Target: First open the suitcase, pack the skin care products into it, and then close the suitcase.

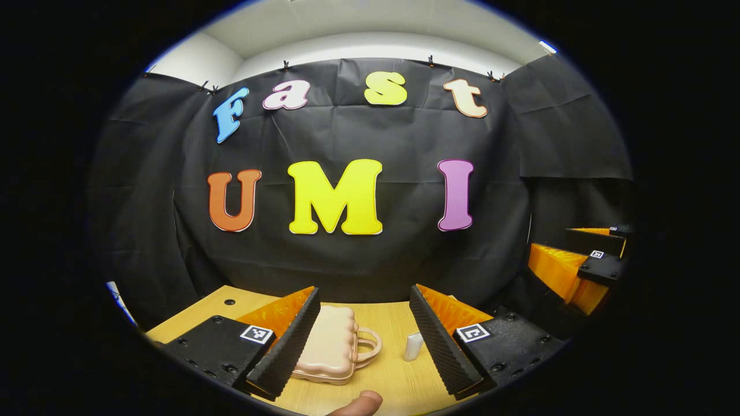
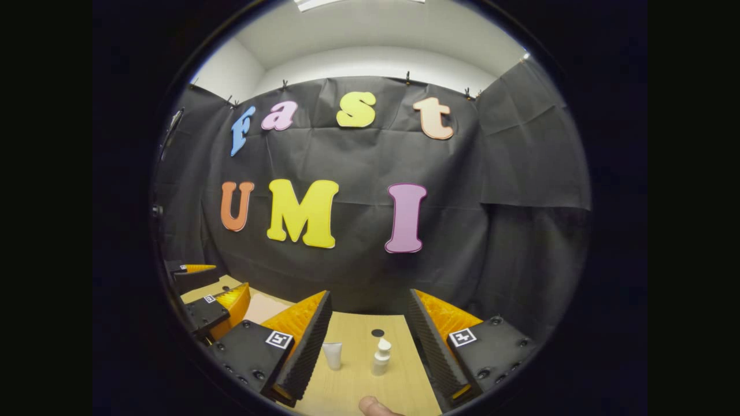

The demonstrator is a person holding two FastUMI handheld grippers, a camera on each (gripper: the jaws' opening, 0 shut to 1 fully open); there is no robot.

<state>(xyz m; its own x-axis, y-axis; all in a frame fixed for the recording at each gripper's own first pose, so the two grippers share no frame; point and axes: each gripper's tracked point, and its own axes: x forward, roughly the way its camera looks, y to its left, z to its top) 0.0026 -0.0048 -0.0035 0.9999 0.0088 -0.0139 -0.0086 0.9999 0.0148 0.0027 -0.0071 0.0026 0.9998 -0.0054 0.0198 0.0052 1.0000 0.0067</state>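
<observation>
While the suitcase (image 1: 330,345) lies shut and flat on the wooden table (image 1: 393,370), handle toward three o'clock, the opening step has not begun. Both claws stand wide apart, holding nothing: the left gripper (image 1: 365,338) frames the case at about seven o'clock, and the right gripper (image 2: 367,346) frames a small tube (image 2: 332,355) and a pump bottle (image 2: 381,356). I judge the next move calls for lowering one finger to the case's seam.

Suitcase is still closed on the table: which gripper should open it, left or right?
Left. The suitcase lies right between the open left gripper fingers. The open right gripper faces the tube and pump bottle instead.
</observation>
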